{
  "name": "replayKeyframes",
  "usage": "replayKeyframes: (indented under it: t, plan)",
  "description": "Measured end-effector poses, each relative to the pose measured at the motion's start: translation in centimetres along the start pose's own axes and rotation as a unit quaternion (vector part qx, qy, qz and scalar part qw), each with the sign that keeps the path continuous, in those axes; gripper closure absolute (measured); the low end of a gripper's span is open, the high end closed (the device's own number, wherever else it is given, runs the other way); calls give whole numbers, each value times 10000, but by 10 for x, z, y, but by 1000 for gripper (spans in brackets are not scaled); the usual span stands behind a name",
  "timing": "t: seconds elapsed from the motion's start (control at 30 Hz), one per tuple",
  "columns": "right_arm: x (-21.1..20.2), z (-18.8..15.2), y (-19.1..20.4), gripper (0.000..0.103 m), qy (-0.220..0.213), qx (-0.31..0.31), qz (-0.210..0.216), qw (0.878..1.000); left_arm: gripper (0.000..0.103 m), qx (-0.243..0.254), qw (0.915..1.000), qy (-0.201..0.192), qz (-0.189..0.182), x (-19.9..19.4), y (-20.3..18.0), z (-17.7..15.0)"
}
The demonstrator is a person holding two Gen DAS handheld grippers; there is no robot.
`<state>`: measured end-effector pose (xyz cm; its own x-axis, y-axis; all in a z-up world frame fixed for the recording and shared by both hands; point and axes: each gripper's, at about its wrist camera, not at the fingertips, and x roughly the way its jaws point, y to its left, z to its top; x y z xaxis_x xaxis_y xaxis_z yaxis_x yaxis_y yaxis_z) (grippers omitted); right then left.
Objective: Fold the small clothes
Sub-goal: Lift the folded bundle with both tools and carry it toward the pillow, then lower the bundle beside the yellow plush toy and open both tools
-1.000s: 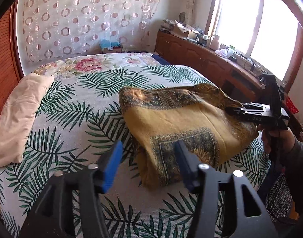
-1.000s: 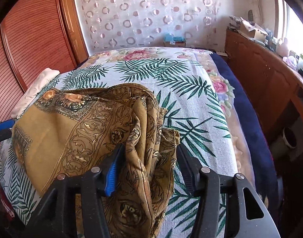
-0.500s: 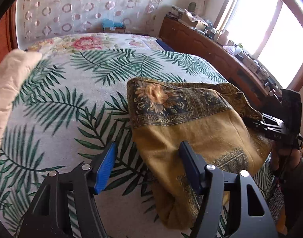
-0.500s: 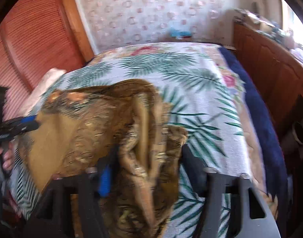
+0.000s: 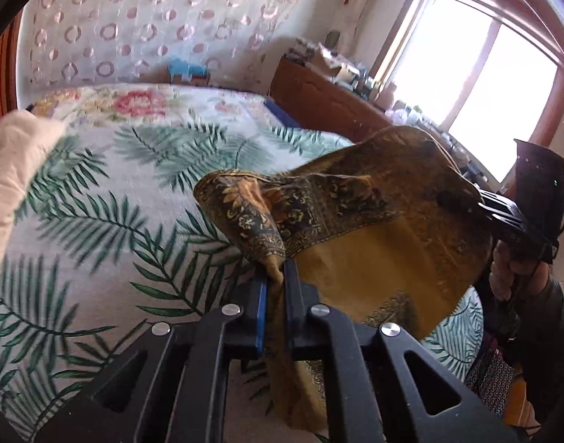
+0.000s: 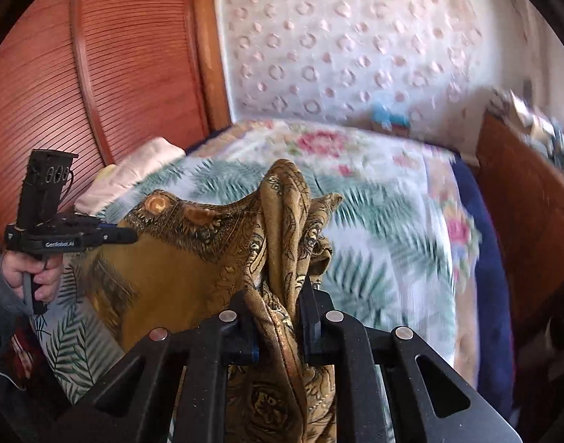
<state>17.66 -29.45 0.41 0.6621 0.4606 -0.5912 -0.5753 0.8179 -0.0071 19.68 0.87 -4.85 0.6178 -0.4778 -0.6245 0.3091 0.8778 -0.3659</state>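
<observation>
A mustard-yellow patterned cloth [image 5: 374, 243] hangs stretched above the palm-leaf bedspread [image 5: 97, 221], held between both grippers. My left gripper [image 5: 274, 273] is shut on a bunched corner of it, which trails down between the fingers. In the right wrist view the cloth [image 6: 178, 269] gathers into thick folds, and my right gripper [image 6: 282, 291] is closing its jaws on those folds, pads pressing the fabric. The right gripper [image 5: 466, 199] shows at the cloth's far edge in the left view, and the left gripper [image 6: 128, 235] at its left edge in the right view.
A cream pillow [image 5: 12, 184] lies at the bed's left side. A wooden cabinet [image 5: 318, 99] with clutter runs under the bright window [image 5: 485, 74]. A slatted wooden wardrobe [image 6: 97, 74] stands on the left, and a blue box [image 5: 187, 70] at the bed's far end.
Both grippers have closed on the cloth, the left on its near corner and the right on the bunched folds. The cloth has risen off the bed and hangs between them.
</observation>
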Motion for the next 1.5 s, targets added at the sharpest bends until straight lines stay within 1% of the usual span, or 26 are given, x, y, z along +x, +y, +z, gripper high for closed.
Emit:
replayKeyframes:
  t: [0.13, 0.27, 0.33, 0.43, 0.47, 0.53, 0.57, 0.63, 0.77, 0.8, 0.83, 0.9, 0.97, 1.03, 1.07, 1.13, 1.17, 1.2, 1.27, 1.3, 1.33, 1.37, 1.4, 1.43, 1.47, 1.5]
  plan:
    - [1, 43, 29, 89, -283, -533, 206, 9980, 95, -192, 9982, -540, 167, -44, 14, 2]
    - [25, 89, 62, 89, -484, -1059, 478, 9920, 95, -448, 9919, -1045, 568, -88, 43, 5]
    - [49, 117, 84, 89, -525, -1293, 650, 9881, 95, -535, 9856, -1281, 964, -112, 64, 4]
    - [86, 152, 116, 89, -546, -1631, 877, 9812, 95, -754, 9763, -1519, 1344, -136, 93, 1]
    - [100, 162, 127, 89, -548, -1744, 950, 9785, 95, -875, 9709, -1626, 1523, -147, 106, -2]
    - [130, 186, 149, 89, -512, -1924, 1120, 9736, 95, -1106, 9622, -1767, 1751, -159, 127, -7]
    - [146, 197, 161, 89, -486, -1999, 1234, 9708, 95, -1187, 9591, -1809, 1823, -161, 134, -10]
    - [172, 218, 179, 89, -427, -2162, 1382, 9656, 95, -1430, 9499, -1879, 2049, -169, 154, -19]
    - [225, 250, 221, 89, -283, -2507, 1591, 9545, 95, -1735, 9374, -1899, 2346, -161, 173, -37]
    - [243, 257, 223, 89, -240, -2574, 1635, 9521, 95, -1786, 9348, -1883, 2424, -161, 176, -42]
    - [256, 262, 234, 89, -187, -2662, 1652, 9495, 95, -1835, 9333, -1863, 2461, -160, 179, -46]
    - [282, 271, 240, 89, -119, -2729, 1696, 9469, 95, -1910, 9312, -1804, 2527, -154, 183, -54]
    - [307, 273, 245, 89, -18, -2785, 1687, 9455, 95, -1931, 9304, -1714, 2603, -148, 187, -56]
    - [331, 274, 248, 89, 137, -2838, 1594, 9454, 95, -1973, 9307, -1632, 2611, -145, 190, -57]
    - [342, 276, 250, 89, 195, -2844, 1507, 9466, 95, -1983, 9306, -1587, 2637, -142, 198, -49]
    - [360, 278, 250, 87, 299, -2714, 1386, 9520, 95, -1985, 9297, -1520, 2705, -138, 201, -50]
    - [374, 286, 255, 84, 370, -2583, 1326, 9562, 95, -1994, 9296, -1491, 2719, -138, 201, -49]
    - [382, 290, 257, 75, 419, -2461, 1270, 9600, 95, -2006, 9283, -1422, 2788, -136, 202, -49]
    - [391, 294, 249, 65, 434, -2198, 1008, 9693, 93, -1993, 9281, -1377, 2826, -140, 200, -49]
    - [394, 295, 244, 65, 421, -2074, 841, 9737, 91, -1966, 9282, -1355, 2853, -141, 200, -49]
    - [395, 296, 240, 65, 382, -1974, 735, 9768, 86, -1881, 9283, -1310, 2929, -142, 199, -48]
    - [388, 293, 242, 65, 310, -1893, 710, 9789, 83, -1769, 9291, -1247, 3000, -142, 197, -46]
    - [383, 291, 240, 65, 229, -1798, 714, 9808, 78, -1594, 9302, -1193, 3085, -142, 193, -45]
    - [378, 289, 239, 65, 150, -1690, 728, 9828, 70, -1564, 9308, -1210, 3074, -143, 191, -45]
    - [375, 288, 235, 65, 112, -1606, 753, 9841, 64, -1556, 9327, -1259, 3002, -146, 190, -46]
    - [373, 283, 236, 65, 79, -1556, 782, 9847, 56, -1517, 9335, -1286, 2984, -149, 187, -46]
